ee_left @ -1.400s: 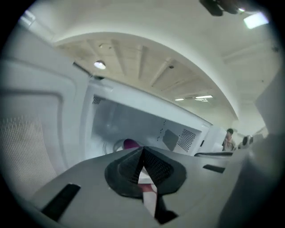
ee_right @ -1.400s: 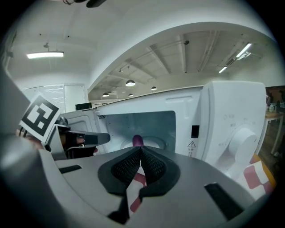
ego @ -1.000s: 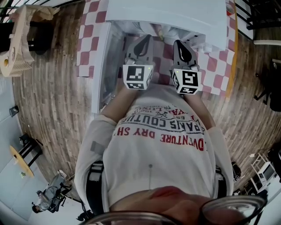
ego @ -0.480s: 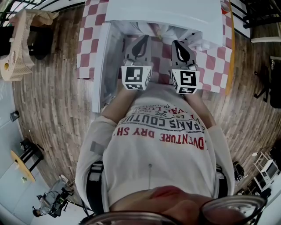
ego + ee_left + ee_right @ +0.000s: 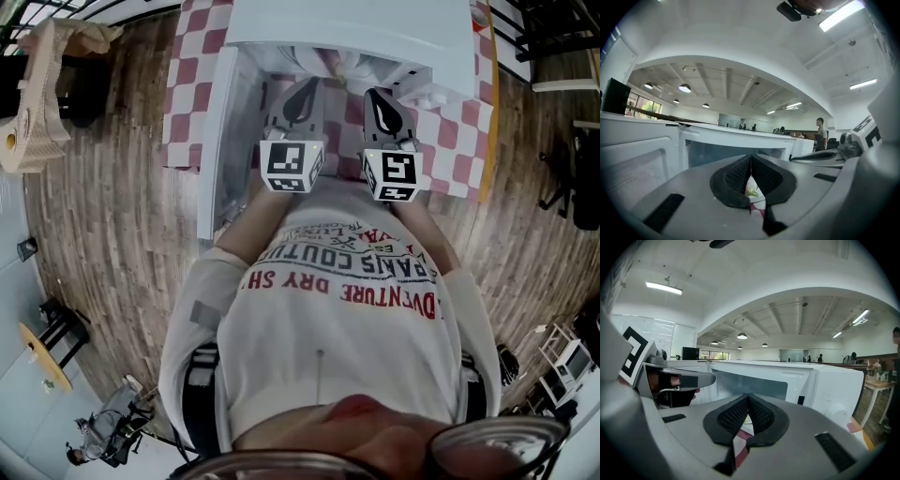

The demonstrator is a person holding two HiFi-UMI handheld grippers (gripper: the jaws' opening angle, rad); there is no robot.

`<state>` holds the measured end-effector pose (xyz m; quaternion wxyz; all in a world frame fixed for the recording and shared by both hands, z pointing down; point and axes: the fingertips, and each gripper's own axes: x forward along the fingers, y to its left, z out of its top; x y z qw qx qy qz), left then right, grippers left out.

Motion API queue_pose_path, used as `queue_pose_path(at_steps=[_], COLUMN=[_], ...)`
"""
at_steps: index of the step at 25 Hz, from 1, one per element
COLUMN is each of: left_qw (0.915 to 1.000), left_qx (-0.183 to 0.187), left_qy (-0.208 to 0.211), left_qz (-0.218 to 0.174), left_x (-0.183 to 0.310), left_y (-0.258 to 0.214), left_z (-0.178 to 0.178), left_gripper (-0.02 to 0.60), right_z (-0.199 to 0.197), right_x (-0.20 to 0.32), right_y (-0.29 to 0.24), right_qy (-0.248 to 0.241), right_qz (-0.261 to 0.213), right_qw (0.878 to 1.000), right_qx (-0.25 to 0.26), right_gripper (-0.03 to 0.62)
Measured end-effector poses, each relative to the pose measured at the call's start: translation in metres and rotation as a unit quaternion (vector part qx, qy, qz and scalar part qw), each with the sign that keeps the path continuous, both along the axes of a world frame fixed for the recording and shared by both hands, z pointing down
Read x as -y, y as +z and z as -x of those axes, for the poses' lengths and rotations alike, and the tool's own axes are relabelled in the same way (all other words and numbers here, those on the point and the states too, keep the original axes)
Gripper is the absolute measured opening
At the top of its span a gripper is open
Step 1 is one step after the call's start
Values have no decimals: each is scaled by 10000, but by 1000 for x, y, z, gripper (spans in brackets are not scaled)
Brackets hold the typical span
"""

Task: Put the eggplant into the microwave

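A white microwave (image 5: 347,23) stands on the table with its door (image 5: 214,141) swung open to the left. My left gripper (image 5: 302,94) and right gripper (image 5: 380,101) are side by side, level, just in front of the open cavity. In the left gripper view the left gripper (image 5: 751,161) is shut, its pads meeting with nothing between them. Below the pads a small pale green and purple bit (image 5: 753,191) shows, possibly the eggplant, too small to tell. The right gripper (image 5: 748,399) is likewise shut and empty, facing the cavity (image 5: 754,383).
A red-and-white checkered cloth (image 5: 187,56) covers the table, with plank floor (image 5: 112,216) around it. A wooden stand (image 5: 37,94) is far left. The door panel (image 5: 637,164) is close on the left gripper's left. People (image 5: 820,133) stand far off.
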<state>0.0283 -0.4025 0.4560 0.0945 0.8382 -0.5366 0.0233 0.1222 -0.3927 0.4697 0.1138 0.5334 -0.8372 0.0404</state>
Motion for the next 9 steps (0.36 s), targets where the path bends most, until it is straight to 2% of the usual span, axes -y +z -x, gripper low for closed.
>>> queue_pose_path(at_steps=[9], left_qw=[9996], left_qx=[-190], left_qy=[-33], left_qz=[212], left_x=[4], left_y=[8], left_z=[6], left_gripper=[26], right_z=[-1], right_x=[1], right_y=[4], right_qy=[81], right_qz=[63], right_qw=[9999], right_qx=[-17], right_gripper=[26])
